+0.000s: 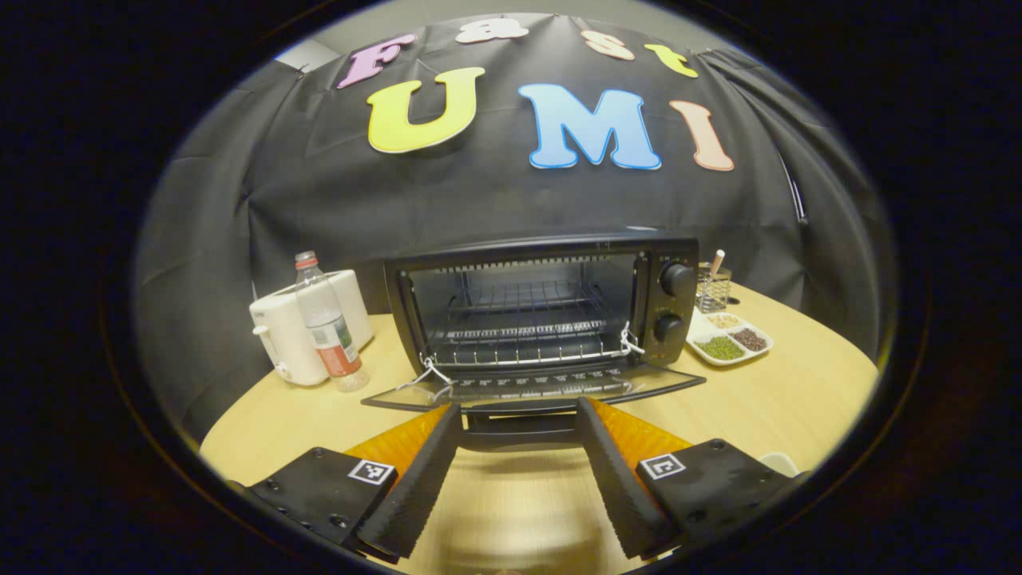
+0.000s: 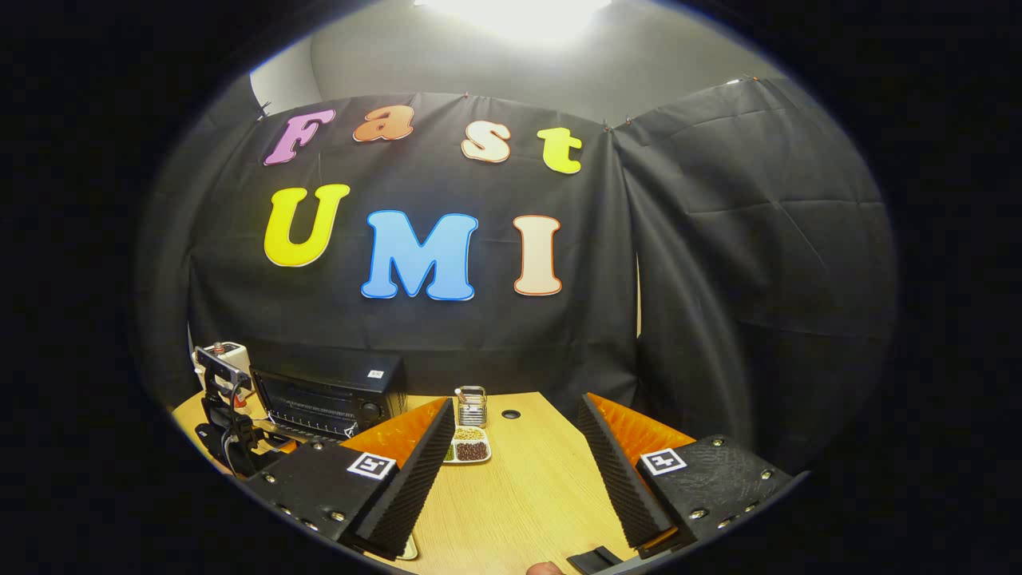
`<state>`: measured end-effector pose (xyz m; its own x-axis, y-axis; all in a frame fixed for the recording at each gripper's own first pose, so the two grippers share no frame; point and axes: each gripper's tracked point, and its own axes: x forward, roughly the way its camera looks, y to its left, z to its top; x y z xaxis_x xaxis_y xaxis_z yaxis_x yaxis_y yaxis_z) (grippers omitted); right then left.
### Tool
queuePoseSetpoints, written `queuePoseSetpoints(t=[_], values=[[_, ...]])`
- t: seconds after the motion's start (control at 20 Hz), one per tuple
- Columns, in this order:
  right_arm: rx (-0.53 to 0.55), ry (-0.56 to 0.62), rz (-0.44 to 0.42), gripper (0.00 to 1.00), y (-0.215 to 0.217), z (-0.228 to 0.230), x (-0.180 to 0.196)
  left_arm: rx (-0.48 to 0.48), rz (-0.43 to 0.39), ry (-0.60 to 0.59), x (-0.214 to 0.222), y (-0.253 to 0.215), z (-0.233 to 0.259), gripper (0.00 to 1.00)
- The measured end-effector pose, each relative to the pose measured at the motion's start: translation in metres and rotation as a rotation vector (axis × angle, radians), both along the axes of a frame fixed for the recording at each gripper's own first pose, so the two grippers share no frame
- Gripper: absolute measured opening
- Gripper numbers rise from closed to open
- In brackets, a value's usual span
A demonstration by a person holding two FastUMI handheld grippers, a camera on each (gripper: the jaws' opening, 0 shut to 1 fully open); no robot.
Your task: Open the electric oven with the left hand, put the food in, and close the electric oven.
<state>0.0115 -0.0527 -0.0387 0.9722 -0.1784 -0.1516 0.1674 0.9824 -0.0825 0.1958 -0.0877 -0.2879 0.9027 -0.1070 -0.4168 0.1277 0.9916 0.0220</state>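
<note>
The black electric oven (image 1: 543,311) stands open in the left gripper view. Its glass door (image 1: 527,387) lies folded down flat, and a bare wire rack (image 1: 519,327) shows inside. My left gripper (image 1: 519,409) is open right at the door's front edge, with the door handle (image 1: 519,427) between its spread fingers and neither finger pressing on it. In the right gripper view the oven (image 2: 327,391) sits far left with the left gripper (image 2: 227,427) in front of it. My right gripper (image 2: 515,407) is open above the wooden table (image 2: 519,487), holding nothing.
Left of the oven stand a plastic bottle (image 1: 327,323) and a white appliance (image 1: 299,327). To its right are a divided dish of beans (image 1: 730,339) and a wire holder (image 1: 712,287). A pale rim (image 2: 409,549) peeks out under my right gripper's left finger.
</note>
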Motion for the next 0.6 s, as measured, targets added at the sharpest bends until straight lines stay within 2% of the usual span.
queuePoseSetpoints(t=[0.05,0.1,0.15,0.2,0.35,0.6], values=[[0.003,0.004,0.003,0.96,-0.001,-0.001,-0.001,0.005,0.001,0.014,-0.003,-0.001,-0.006,1.00],[0.005,0.008,0.004,0.96,-0.002,-0.002,-0.002,0.011,0.003,0.020,-0.007,0.000,-0.010,0.96],[0.006,0.012,0.006,0.96,-0.002,-0.004,-0.002,0.016,0.003,0.027,-0.010,0.000,-0.013,1.00],[0.007,0.017,0.009,0.96,-0.002,-0.004,-0.003,0.016,0.003,0.033,-0.013,-0.001,-0.015,0.96],[0.012,0.025,0.027,0.96,0.000,-0.007,-0.004,0.016,0.006,0.040,-0.023,-0.001,-0.016,0.96],[0.048,0.090,0.084,0.96,0.013,-0.023,0.005,-0.007,0.020,-0.020,-0.033,0.007,0.027,0.96]])
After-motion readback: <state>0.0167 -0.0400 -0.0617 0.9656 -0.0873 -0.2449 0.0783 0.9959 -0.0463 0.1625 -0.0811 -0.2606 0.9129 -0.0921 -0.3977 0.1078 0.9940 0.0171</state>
